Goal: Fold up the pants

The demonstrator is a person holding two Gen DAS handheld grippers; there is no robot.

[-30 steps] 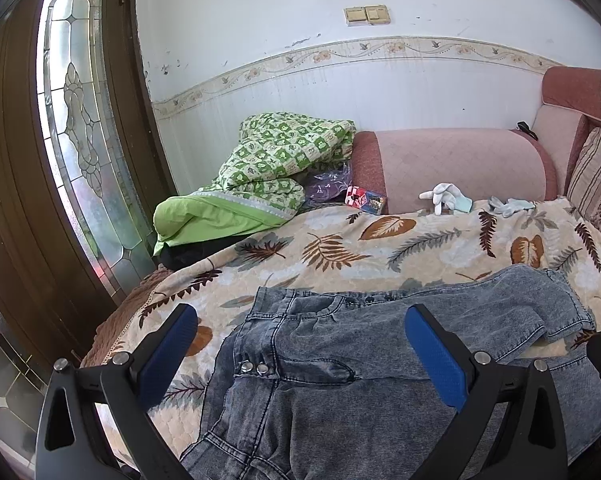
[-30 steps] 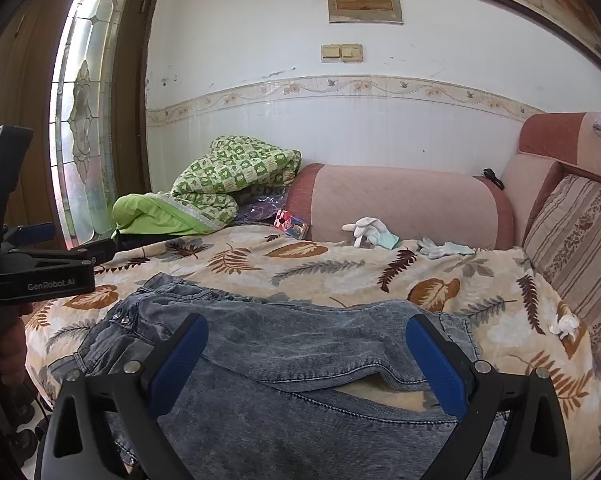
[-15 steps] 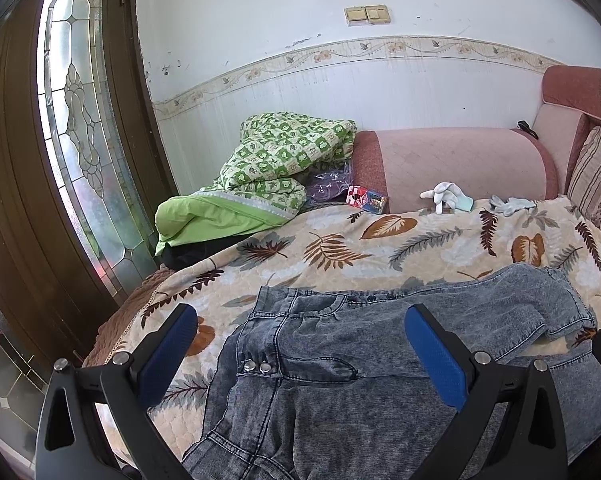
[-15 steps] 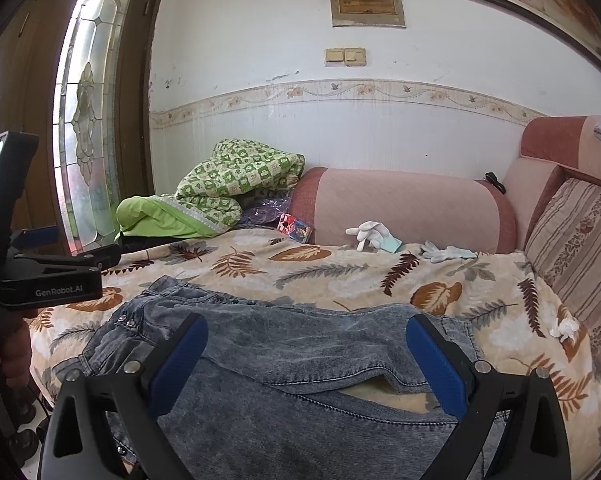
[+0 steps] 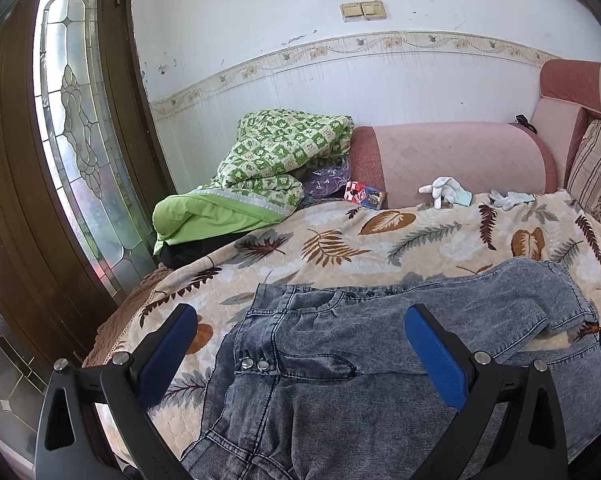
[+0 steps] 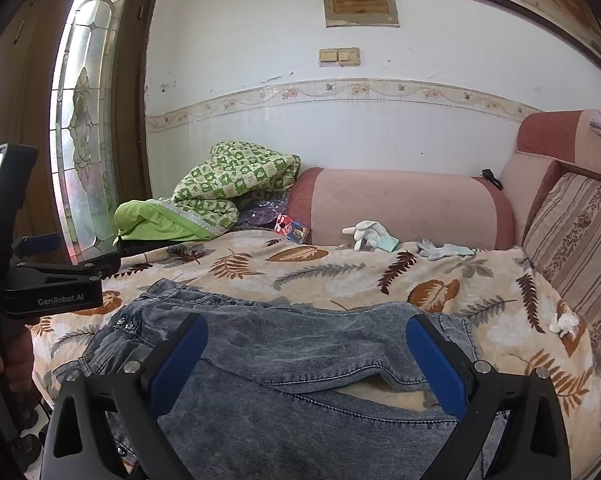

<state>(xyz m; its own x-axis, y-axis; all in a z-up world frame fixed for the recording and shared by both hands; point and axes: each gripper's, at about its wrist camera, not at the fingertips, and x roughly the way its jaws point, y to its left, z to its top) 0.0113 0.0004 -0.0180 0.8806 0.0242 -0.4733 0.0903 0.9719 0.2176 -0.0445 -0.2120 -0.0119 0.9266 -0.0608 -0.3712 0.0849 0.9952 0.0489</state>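
- Left gripper: jaws spread wide, nothing between them; I hold it above the waistband end of the pants.
- Right gripper: equally wide, empty, hovering over the leg end.
- Pants lie on the leaf-print cover along its near edge, waist toward the door-side edge, legs running toward the striped-cushion edge.
- One leg is doubled over the other, a gap of cover showing between them near the hems. Waist looks bunched.
- My read: one fold is laid, next grasp pending. I'd take waistband with the left and hem with the right, pinch both layers together, lift evenly and keep the edges aligned so the denim doesn't skew.
- No containers in view; loose gloves and a green quilt sit at the far edge, well apart.
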